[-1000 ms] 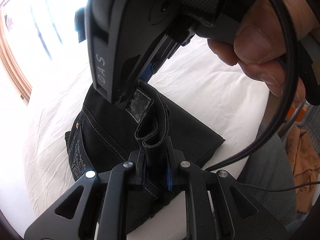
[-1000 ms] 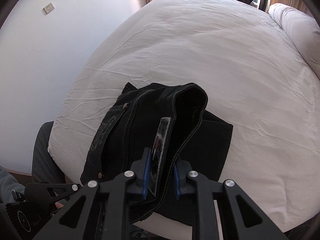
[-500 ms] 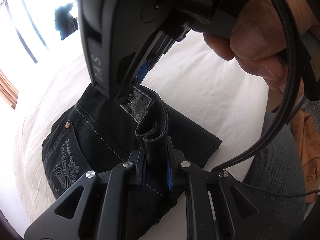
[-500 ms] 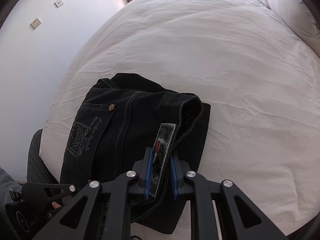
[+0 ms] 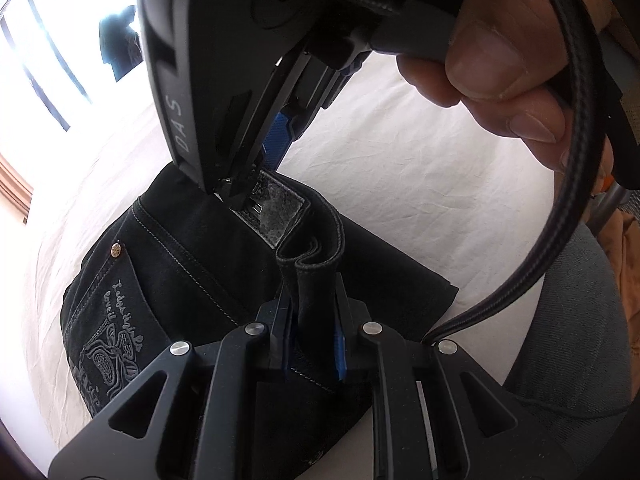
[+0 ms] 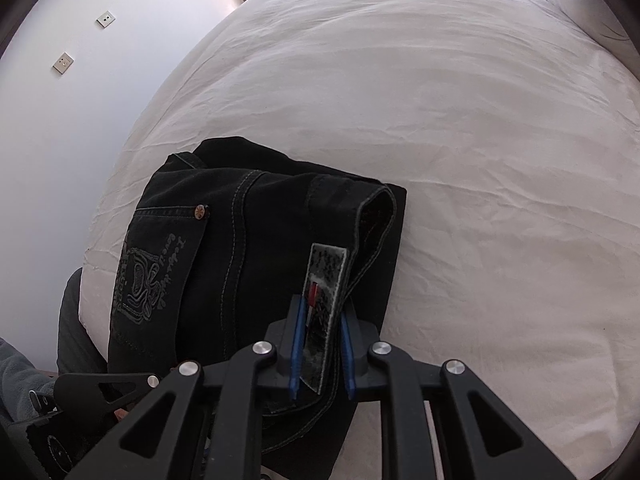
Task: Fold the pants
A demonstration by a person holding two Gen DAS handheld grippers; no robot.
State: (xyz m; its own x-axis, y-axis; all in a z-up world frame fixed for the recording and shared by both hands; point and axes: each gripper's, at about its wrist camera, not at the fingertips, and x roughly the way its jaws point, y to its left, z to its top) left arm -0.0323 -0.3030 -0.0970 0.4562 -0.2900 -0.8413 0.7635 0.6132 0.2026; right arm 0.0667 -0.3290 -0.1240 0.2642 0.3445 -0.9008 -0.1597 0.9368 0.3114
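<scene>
pants [image 6: 248, 264] lie folded near the bed [image 6: 460, 120] edge, waistband lifted. my left gripper [image 5: 310, 330] and right gripper [image 6: 320, 354] are both clamped on that band. i judge uneven release could drag the top layer, skewing the fold or sliding it off.

Both wrist views close, angled down, sharing pants [image 5: 192, 280] on bed [image 6: 440, 100]

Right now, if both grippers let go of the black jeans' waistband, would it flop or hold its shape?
The waistband would probably slump rather than stand; it already curls between the left gripper and right gripper. The denim looks thick, so the folded black jeans should stay put.
</scene>
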